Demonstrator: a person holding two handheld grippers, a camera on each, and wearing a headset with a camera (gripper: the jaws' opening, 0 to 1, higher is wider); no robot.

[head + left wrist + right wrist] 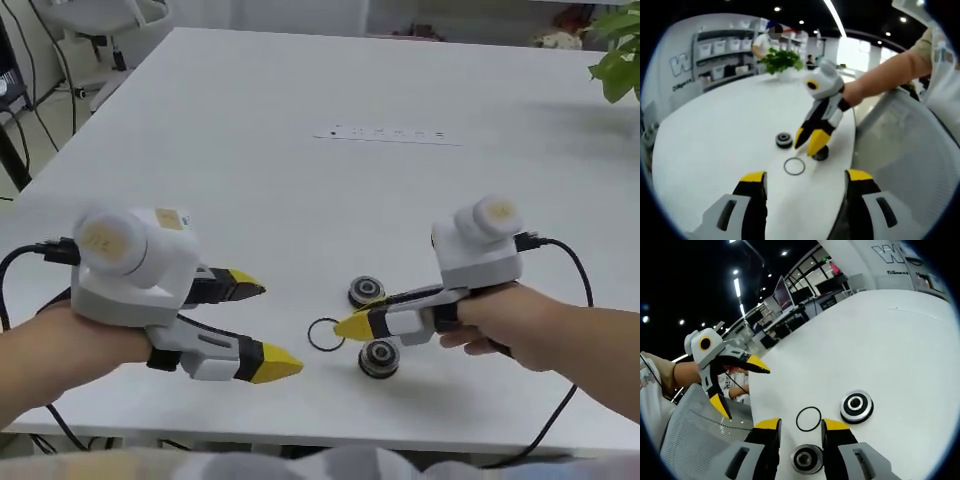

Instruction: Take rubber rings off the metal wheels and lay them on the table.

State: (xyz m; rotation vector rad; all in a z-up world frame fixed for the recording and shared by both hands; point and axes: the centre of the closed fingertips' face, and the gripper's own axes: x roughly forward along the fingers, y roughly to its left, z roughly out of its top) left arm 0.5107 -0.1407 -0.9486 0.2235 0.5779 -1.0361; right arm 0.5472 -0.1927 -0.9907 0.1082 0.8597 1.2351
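Now lower your right gripper (pixel 801 426) — jaws narrowly apart, empty — onto the near wheel (pixel 806 458) and nip its rubber ring (pixel 796 463) at the edge. Meanwhile your left gripper (pixel 281 328) gapes wide.

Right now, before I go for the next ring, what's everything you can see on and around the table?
metal wheels: 2, silver and black, near table edge; one farther, one nearer
rubber ring: 1, black, flat on the table left of the wheels
strip with small marks: 1, white, mid-table
table: 1, white
plant: 1, green, far right
office chair: 1, pale, beyond far left edge
cables: 2, black, one per gripper
left gripper: yellow tips, wide open, empty
right gripper: yellow tips, slightly apart, over the nearer wheel
hands: 2, left, right
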